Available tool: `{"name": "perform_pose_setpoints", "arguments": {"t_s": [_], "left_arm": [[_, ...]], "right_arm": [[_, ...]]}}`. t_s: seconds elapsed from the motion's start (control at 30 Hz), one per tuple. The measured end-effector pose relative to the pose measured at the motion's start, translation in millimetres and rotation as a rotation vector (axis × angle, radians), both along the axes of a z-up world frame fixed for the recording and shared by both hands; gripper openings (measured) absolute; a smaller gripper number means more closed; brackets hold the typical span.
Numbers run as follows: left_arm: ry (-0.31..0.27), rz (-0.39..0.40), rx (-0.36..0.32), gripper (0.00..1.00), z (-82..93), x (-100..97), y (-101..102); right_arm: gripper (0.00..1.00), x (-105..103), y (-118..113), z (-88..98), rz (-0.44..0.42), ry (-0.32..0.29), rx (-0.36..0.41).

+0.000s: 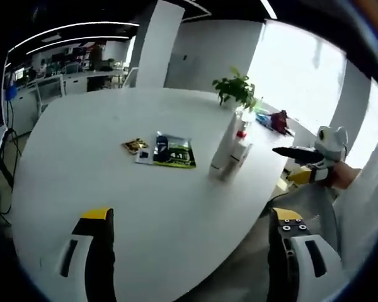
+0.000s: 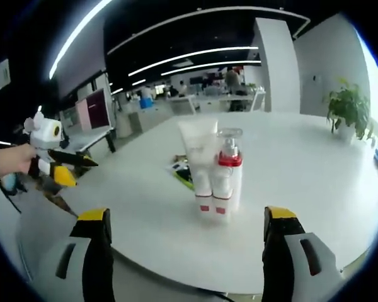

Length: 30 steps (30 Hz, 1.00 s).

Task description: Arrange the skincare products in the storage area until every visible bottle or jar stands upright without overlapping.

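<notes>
- Left claw at the bottom of the left gripper view, jaws spread wide with nothing between them, yellow-tipped, hovering over the near edge of the white table.
- Right claw at the bottom of the right gripper view, likewise gaping and empty, held short of the table's rim.
- In the right gripper view, just above centre: two upright skincare items touching side by side — a white tube standing on its cap, with a red band low down, and a clear pump bottle with a red collar at its right.
- Same pair right of centre in the left gripper view, tube and pump bottle, both upright, close to the table's right edge.
- Flat green-and-black packet lying at centre of the left gripper view, well apart from the bottles; small gold-and-black packet just left of it.
- Green packet's edge peeking out behind the tube in the right gripper view.
- Potted plant at upper centre-right of the left gripper view, beyond the bottles; seen again at the far right of the right gripper view.
- Right claw entering the left gripper view at the right edge, held by a hand; jaw gap there too small to read.
- Left claw at the left edge of the right gripper view, off the table, also held by a hand.
- Office desks and ceiling light strips in the background.
</notes>
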<state>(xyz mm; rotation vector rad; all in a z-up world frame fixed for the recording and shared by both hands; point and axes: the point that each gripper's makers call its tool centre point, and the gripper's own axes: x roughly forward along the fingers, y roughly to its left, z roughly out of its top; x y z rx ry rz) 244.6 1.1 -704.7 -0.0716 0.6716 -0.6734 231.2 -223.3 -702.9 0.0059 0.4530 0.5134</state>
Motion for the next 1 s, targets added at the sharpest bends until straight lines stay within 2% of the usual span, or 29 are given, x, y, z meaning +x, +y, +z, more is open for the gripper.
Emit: {"name": "perform_pose_setpoints", "arguments": {"t_s": [0.13, 0.2, 0.3, 0.53, 0.8, 1.0], "left_arm": [[-0.003, -0.027, 0.029, 0.96, -2.3, 16.8, -7], [0.027, -0.030, 0.035, 0.95, -7.4, 26.7, -9], [0.033, -0.052, 0.076, 0.96, -9.9, 41.6, -11], [0.037, -0.134, 0.126, 0.96, -16.3, 69.3, -29], [0.063, -0.210, 0.179, 0.95, -27.0, 76.1, -54], [0.078, -0.248, 0.226, 0.95, -42.2, 97.1, -65]], "right_arm": [[1.00, 1, 1, -1.3, 0.004, 0.002, 0.004], [1.00, 2, 0, -1.2, -0.001, 0.000, 0.008], [1.00, 2, -1, -0.9, -0.004, -0.001, 0.010], [0.98, 3, -4, -0.4, -0.018, -0.003, 0.010], [0.99, 1, 1, 1.1, 0.003, -0.022, -0.021], [0.99, 3, 0, 0.3, -0.015, -0.016, -0.012]]}}
